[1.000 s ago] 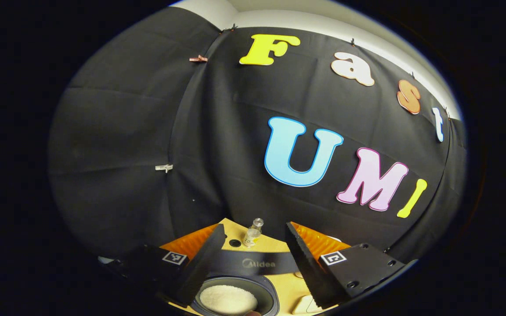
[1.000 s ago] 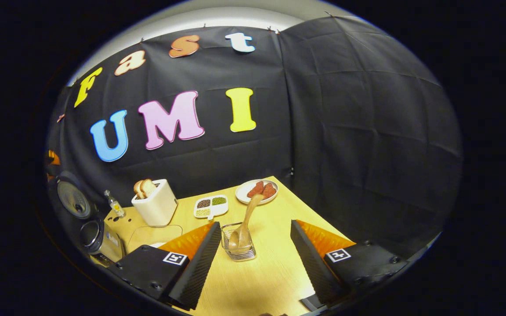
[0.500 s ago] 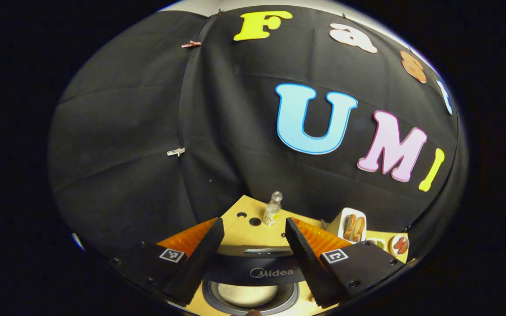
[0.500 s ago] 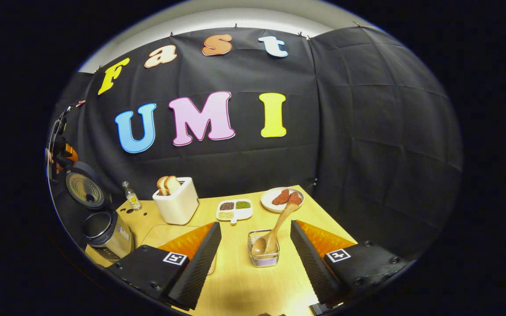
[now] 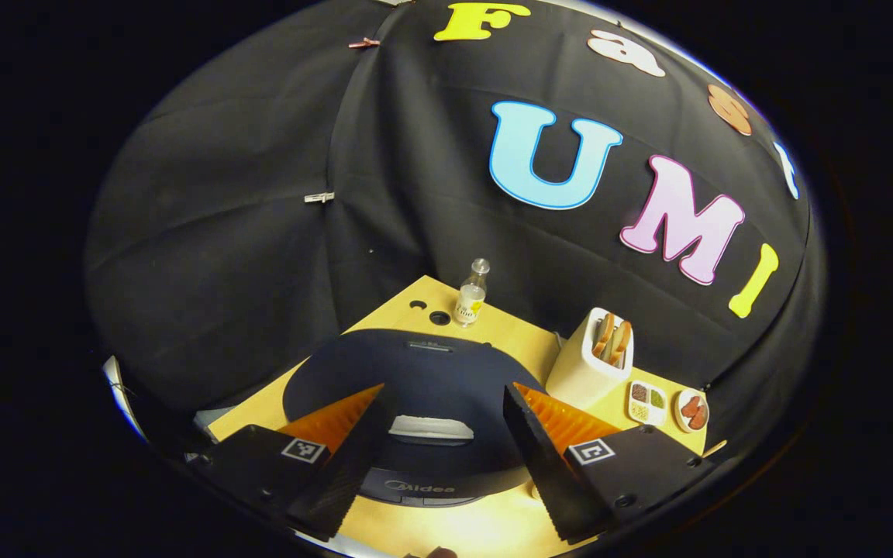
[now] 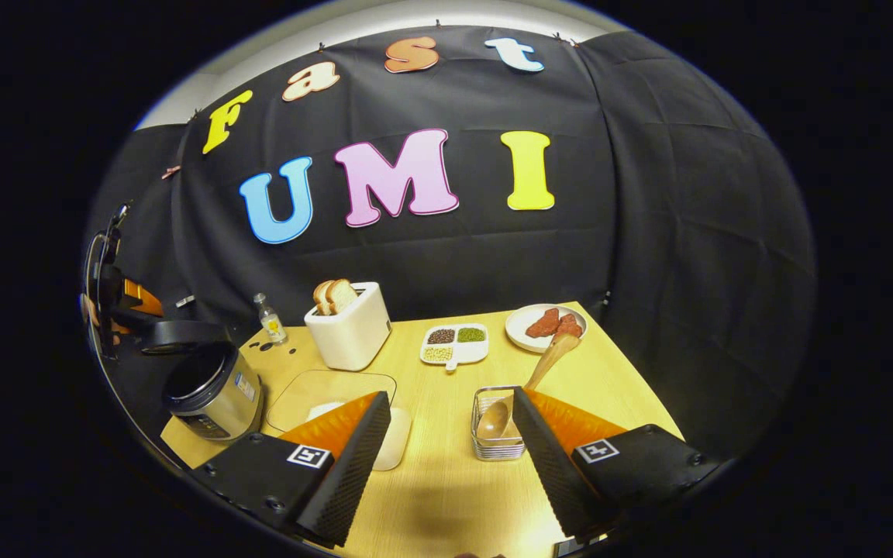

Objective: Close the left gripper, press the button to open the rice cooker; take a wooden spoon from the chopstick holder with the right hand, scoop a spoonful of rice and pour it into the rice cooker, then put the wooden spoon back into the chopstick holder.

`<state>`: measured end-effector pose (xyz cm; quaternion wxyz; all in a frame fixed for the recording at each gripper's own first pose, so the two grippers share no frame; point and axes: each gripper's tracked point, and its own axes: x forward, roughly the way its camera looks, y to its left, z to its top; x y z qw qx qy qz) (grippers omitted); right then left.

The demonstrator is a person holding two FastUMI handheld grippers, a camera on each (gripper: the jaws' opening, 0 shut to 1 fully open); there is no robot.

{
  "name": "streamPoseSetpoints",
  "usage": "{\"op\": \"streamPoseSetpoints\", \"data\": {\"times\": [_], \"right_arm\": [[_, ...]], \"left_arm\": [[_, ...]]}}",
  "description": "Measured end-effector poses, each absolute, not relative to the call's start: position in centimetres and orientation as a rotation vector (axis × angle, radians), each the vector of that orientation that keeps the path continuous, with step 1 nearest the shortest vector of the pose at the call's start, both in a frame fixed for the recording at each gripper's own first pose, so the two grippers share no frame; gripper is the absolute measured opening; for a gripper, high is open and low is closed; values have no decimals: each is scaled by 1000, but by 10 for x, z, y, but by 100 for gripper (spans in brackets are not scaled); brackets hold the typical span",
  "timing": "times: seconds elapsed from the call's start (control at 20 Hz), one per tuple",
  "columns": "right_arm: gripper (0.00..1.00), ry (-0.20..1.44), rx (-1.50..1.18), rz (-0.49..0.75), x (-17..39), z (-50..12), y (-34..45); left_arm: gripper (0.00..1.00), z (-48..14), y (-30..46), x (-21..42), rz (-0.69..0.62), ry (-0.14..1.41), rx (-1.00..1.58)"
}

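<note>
Low in the left gripper view, the left gripper (image 5: 440, 457) is hanging with its jaws wide apart, gripping nothing, just over the cooker (image 5: 415, 380), whose dark lid is lying shut at the centre bottom of the frame. Past the lid, a small bottle (image 5: 471, 294) is standing at the table's far edge, and to the right a toaster (image 5: 590, 364) is sitting with bread in its slots.

At the bottom of the right gripper view, the right gripper (image 6: 446, 457) is also spread wide and holding nothing above the bare table (image 6: 446, 496). Just inside its right finger, the wire holder (image 6: 495, 426) is standing with the spoon (image 6: 528, 387) in it, bowl down, handle leaning up to the right toward a plate (image 6: 546, 325) of red pieces. Beside the left finger a clear tray (image 6: 322, 391) is lying flat. At the left of the frame the cooker (image 6: 212, 387) is sitting near the table's edge. Farther back, the toaster (image 6: 349, 329), a divided dish (image 6: 454, 345) and the bottle (image 6: 268, 318) are lined up before the cloth.
</note>
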<state>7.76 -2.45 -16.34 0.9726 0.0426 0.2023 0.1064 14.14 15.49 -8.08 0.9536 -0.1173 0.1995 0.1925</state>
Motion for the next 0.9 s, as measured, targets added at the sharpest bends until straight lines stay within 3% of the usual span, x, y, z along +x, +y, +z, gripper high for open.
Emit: {"op": "streamPoseSetpoints", "data": {"times": [0.25, 0.65, 0.9], "right_arm": [[98, 446, 89, 270, 84, -180, -39], [99, 462, 59, 310, 78, -193, -62], [99, 473, 76, 304, 65, -198, -66]], "left_arm": [[96, -113, 158, 136, 402, 407, -26], [96, -169, 156, 129, 408, 465, -46], [97, -169, 154, 128, 377, 351, -21]]}}
